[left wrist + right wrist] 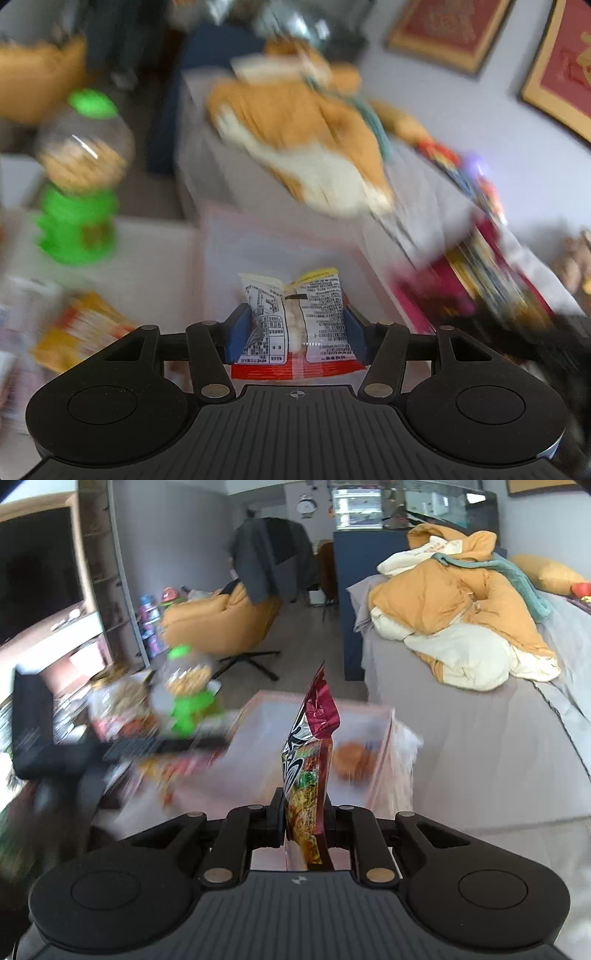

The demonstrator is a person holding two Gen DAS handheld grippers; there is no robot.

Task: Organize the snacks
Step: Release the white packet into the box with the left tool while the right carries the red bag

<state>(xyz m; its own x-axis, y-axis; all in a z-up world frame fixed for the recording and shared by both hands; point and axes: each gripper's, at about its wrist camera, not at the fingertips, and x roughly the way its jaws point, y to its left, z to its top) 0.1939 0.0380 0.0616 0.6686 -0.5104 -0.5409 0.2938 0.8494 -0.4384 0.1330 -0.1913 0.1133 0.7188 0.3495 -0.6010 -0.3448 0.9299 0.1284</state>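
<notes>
A small pillow-shaped snack packet [295, 317], glossy white film with dense black print, a yellow top edge and a red bottom seam, sits upright between the blue pads of the left claw [295, 332], which stands about half open and presses on the packet's two sides, holding it clear above a shallow pale box [258, 251] with a pinkish rim. In the right wrist view a thin foil packet [308, 775], dark red and crinkled at the top with printed food pictures lower down, stands edge-on in the right claw [306, 819], whose black jaws are pinched nearly together on its lower part; its upper end rises well past the fingertips. Behind it lies the same pale box [384, 738], holding a round orange snack, blurred. To the left, on the cluttered surface [122, 794], stands a clear round dispenser [79, 177] with a bright green base and cap, among blurred wrappers. To the right is a bed [480, 738] with a grey sheet and a crumpled mustard and cream quilt [461, 627].
</notes>
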